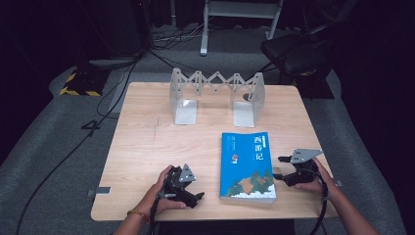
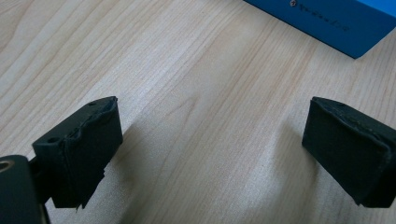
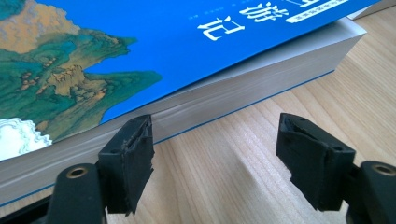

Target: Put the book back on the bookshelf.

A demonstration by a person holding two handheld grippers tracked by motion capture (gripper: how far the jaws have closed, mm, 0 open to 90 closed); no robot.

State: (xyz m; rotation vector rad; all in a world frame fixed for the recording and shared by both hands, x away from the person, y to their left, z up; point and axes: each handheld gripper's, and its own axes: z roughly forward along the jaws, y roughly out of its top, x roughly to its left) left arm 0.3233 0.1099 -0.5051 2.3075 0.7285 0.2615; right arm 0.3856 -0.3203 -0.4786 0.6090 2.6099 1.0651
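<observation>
On the table [image 1: 147, 142], a blue book [image 1: 247, 166] lies flat, cover up, near the front edge and right of centre. Behind it, near the far edge, stands an expanding rack [image 1: 215, 95] with metal end plates; its bays hold nothing. The work in hand appears to be getting the book into that rack, and by this reading it is at the start: the book is not lifted, not gripped, and well apart from the rack. The right gripper [image 1: 283, 167] sits just beside the book's page edge, jaws released and spread; in the right gripper view the right gripper [image 3: 215, 140] faces the page block [image 3: 243, 93], one pad just at it, nothing clamped between them. The left gripper [image 1: 198, 196] rests near the front edge, left of the book and apart from it; in the left gripper view the left gripper [image 2: 210, 126] stands wide open over bare wood, with the book's corner [image 2: 336, 23] beyond. Remaining, as judged: grasp the book, raise it, stand it upright, seat it in a bay.
</observation>
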